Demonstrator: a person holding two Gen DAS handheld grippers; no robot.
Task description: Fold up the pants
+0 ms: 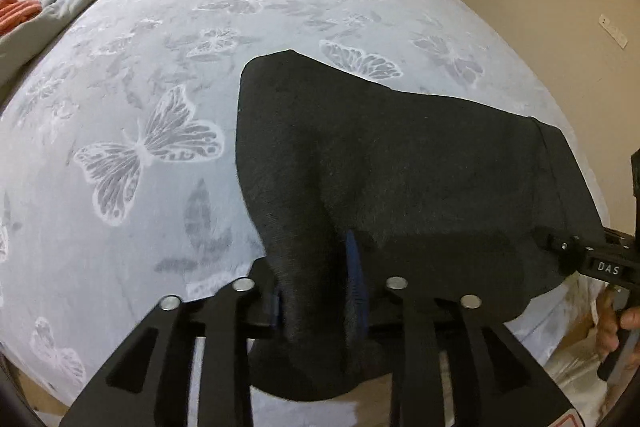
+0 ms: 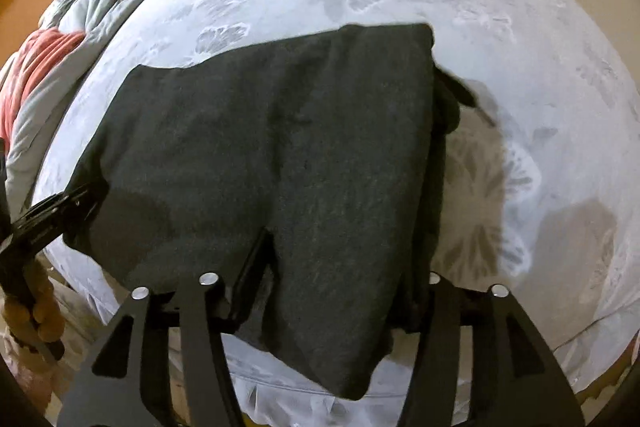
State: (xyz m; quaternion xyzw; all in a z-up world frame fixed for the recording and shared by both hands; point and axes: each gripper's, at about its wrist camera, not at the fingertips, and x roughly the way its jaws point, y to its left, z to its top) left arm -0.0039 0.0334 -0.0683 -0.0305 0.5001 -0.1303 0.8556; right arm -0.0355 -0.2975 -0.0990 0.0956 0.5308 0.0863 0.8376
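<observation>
Here the black pants (image 1: 400, 167) lie folded on the butterfly-print bed (image 1: 140, 87). The left hand-held gripper (image 1: 316, 291) pinches the near edge of the fabric. The right hand-held gripper (image 2: 332, 291) has cloth bunched between its jaws; whether it clamps, I cannot tell

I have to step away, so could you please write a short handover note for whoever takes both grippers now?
Left gripper: pants fabric bunched between its jaws at the near edge.
Right gripper: pants fabric between its jaws too, at the near edge.
Pants: dark, already folded to a compact block on the bed, near edge hanging off.
Left: finish the fold and let go.
</observation>
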